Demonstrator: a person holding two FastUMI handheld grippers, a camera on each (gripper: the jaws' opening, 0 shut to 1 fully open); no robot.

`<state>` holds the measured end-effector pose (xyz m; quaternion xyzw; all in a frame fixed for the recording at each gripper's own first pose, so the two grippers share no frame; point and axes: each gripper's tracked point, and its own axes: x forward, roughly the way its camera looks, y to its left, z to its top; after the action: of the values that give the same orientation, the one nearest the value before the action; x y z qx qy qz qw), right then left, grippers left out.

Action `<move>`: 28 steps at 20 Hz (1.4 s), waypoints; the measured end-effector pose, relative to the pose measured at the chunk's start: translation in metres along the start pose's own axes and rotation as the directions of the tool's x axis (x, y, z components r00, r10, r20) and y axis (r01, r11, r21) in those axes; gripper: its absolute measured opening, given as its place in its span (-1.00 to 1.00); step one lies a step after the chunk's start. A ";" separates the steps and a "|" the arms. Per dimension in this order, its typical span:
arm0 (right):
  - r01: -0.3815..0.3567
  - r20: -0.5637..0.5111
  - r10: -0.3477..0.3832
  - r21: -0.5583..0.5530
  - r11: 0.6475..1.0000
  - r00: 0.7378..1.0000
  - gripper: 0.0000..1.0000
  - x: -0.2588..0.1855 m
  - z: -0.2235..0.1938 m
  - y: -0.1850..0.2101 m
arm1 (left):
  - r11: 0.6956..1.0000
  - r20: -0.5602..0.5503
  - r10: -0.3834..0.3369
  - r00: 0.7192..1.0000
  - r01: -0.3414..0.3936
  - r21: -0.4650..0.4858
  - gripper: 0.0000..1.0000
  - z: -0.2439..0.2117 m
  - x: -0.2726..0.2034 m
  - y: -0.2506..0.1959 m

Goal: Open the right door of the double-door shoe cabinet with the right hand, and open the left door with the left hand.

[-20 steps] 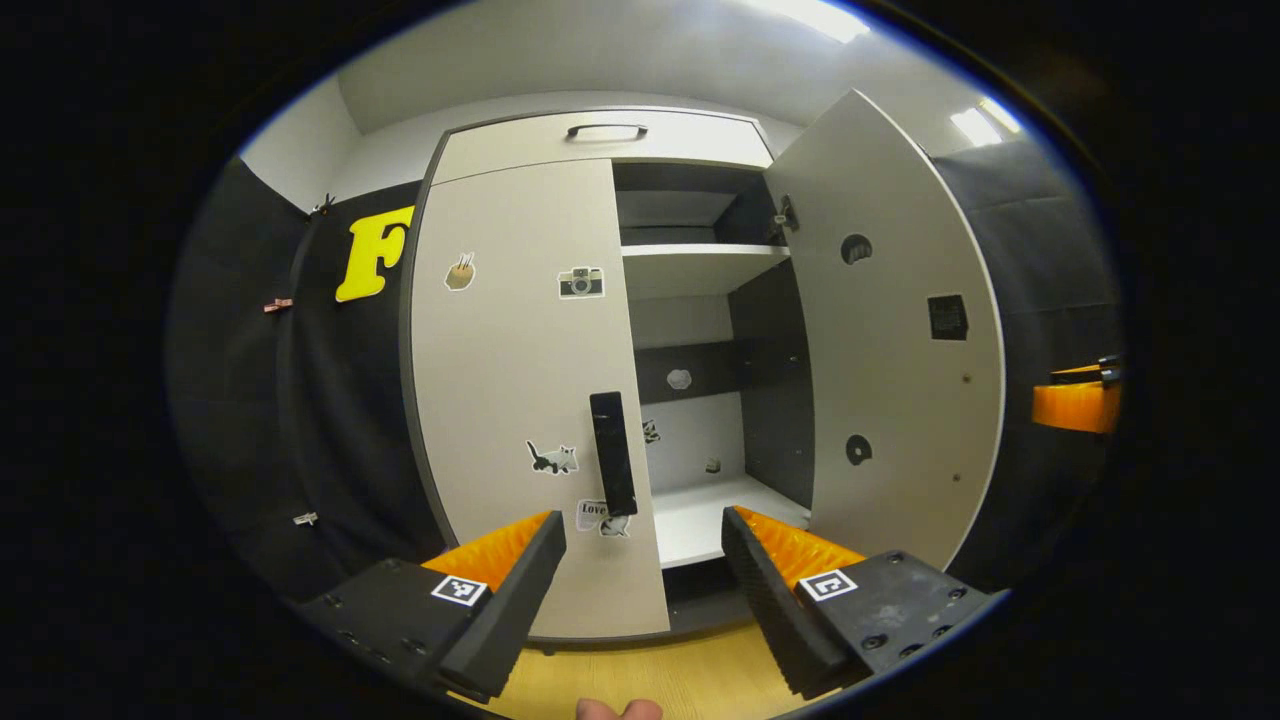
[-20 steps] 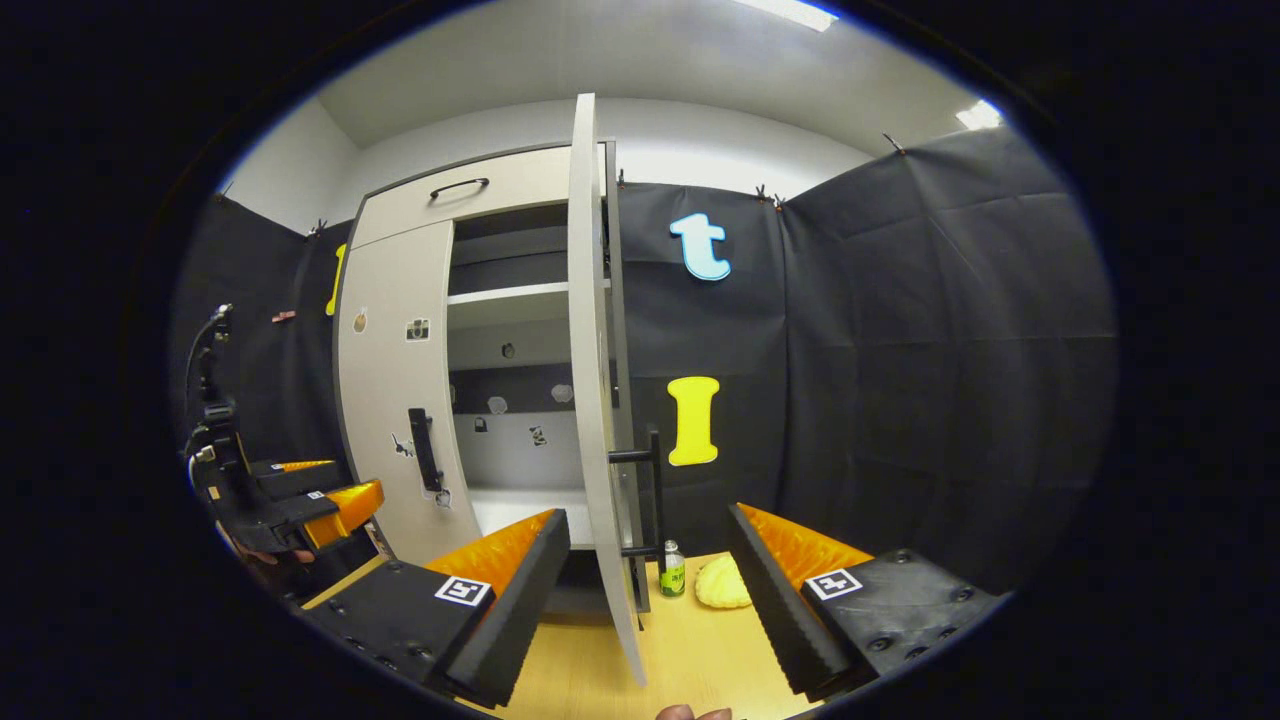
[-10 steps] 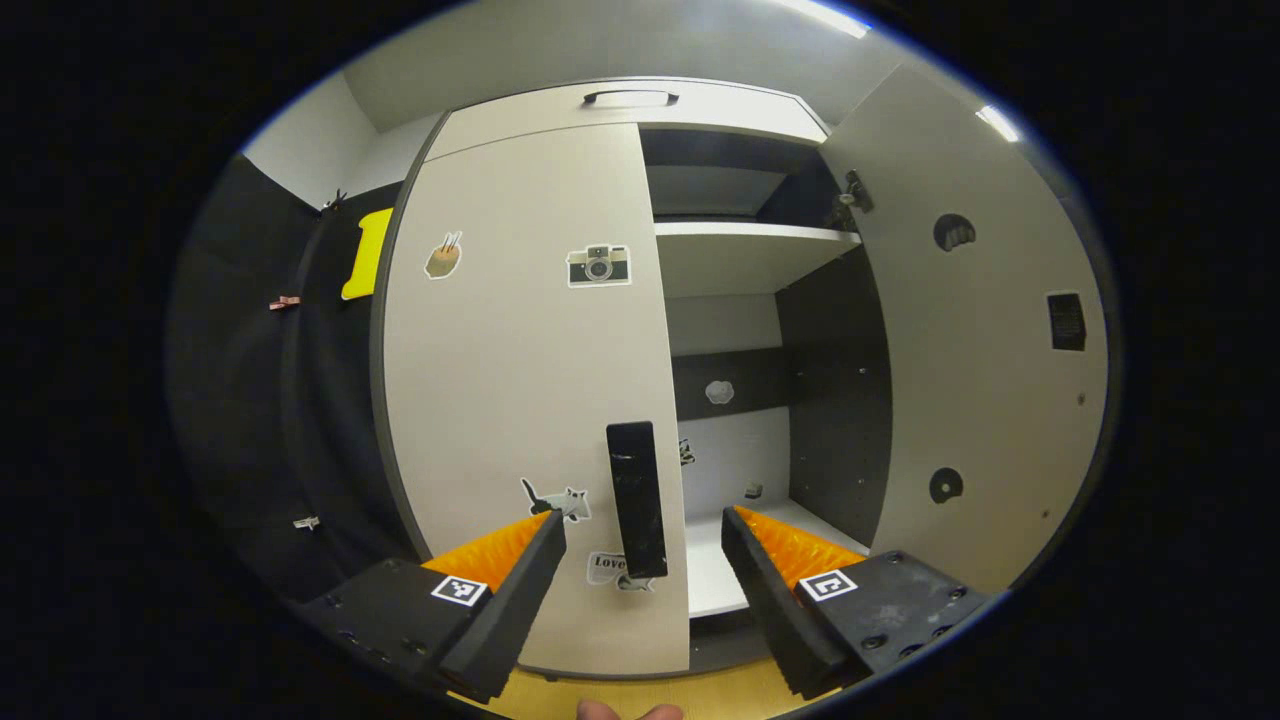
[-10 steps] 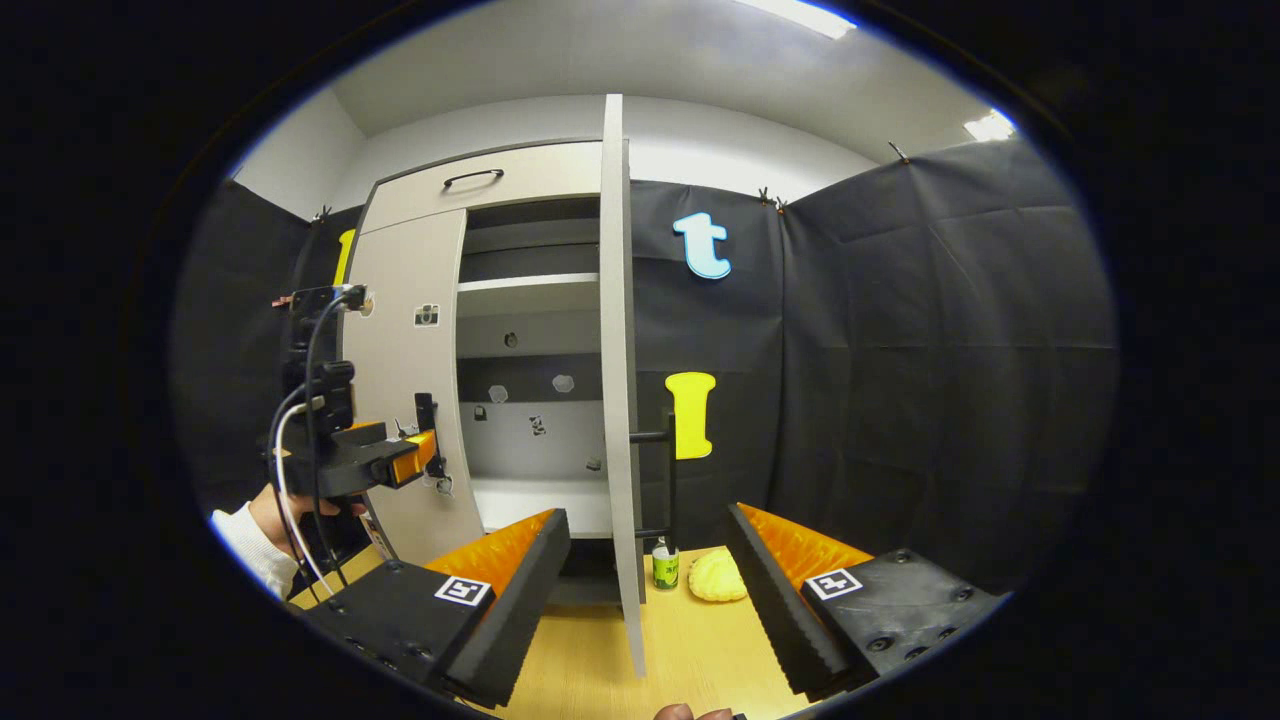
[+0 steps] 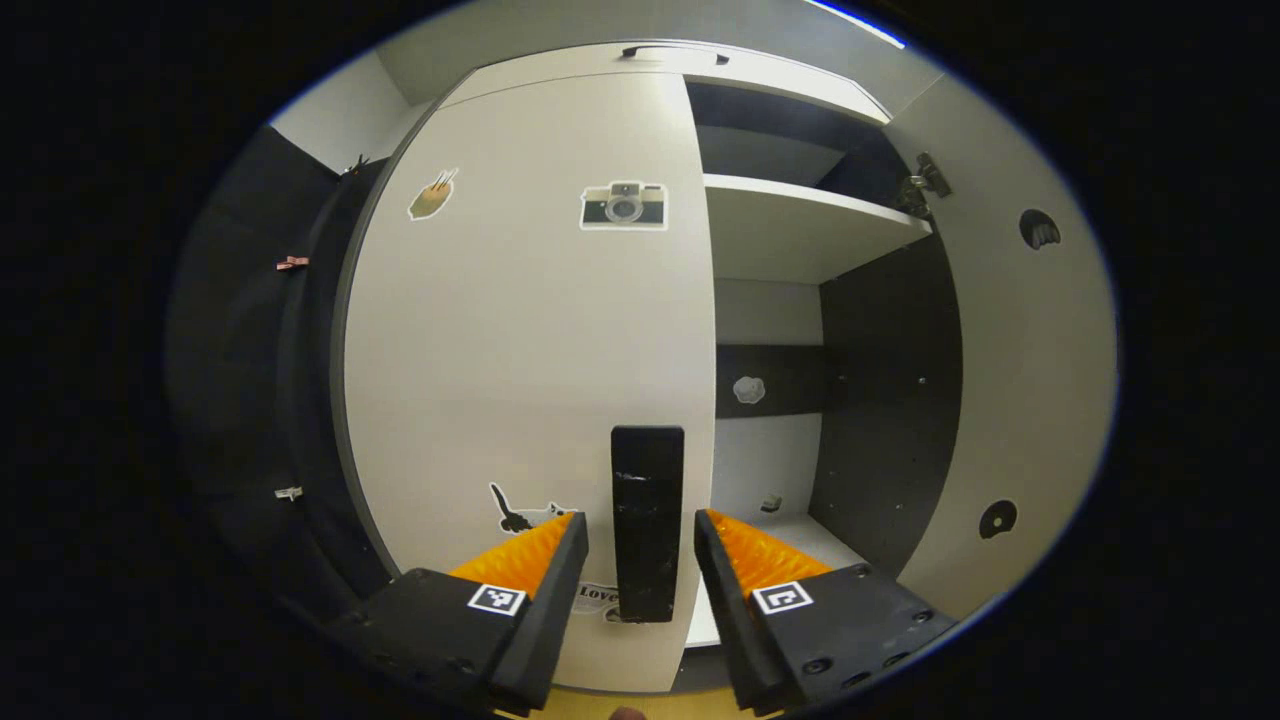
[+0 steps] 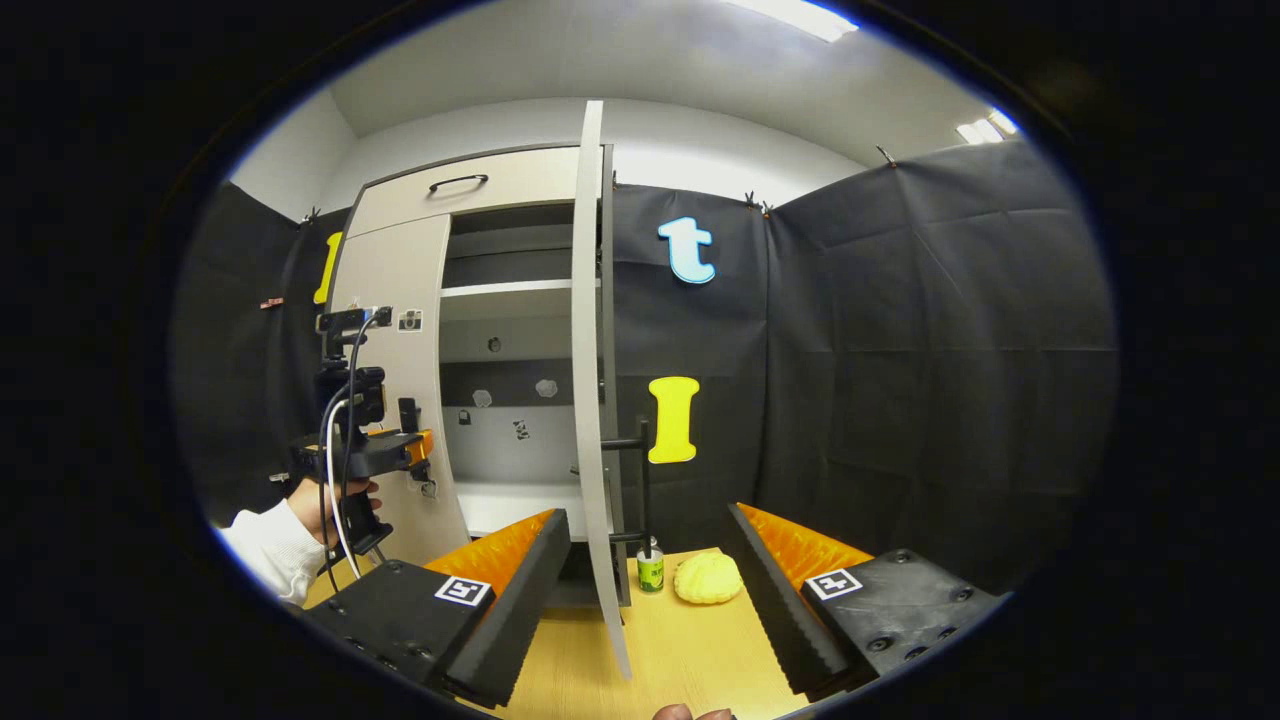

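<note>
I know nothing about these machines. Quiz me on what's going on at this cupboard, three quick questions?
1. True or false: the right door stands open.
2. What sits between the fingers of the left tongs? A) sticker B) black handle C) bottle
3. Fill in: on the floor beside the green bottle lies a ___ lump.

Key: 1 true. 2 B; the fingers flank it but don't visibly press it. 3 yellow.

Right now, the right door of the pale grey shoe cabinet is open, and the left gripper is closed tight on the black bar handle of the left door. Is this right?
Not quite. The left gripper is not closed: in the left gripper view its orange fingers stand apart on either side of the black bar handle, with gaps showing. The right door is indeed open; the left door is shut.
</note>
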<state>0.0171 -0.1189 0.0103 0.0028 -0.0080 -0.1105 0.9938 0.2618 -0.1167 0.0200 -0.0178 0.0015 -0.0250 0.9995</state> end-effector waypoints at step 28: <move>-0.202 0.044 0.203 -0.014 0.979 0.978 0.98 0.031 -0.003 0.066 | 0.987 -0.100 -0.152 0.983 0.145 -0.072 -0.70 -0.013 -0.037 0.016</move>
<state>0.0623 -0.0610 0.0087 -0.0051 -0.0304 -0.0088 0.9995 0.2256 -0.0998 0.0065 -0.0486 0.0534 -0.1002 0.9923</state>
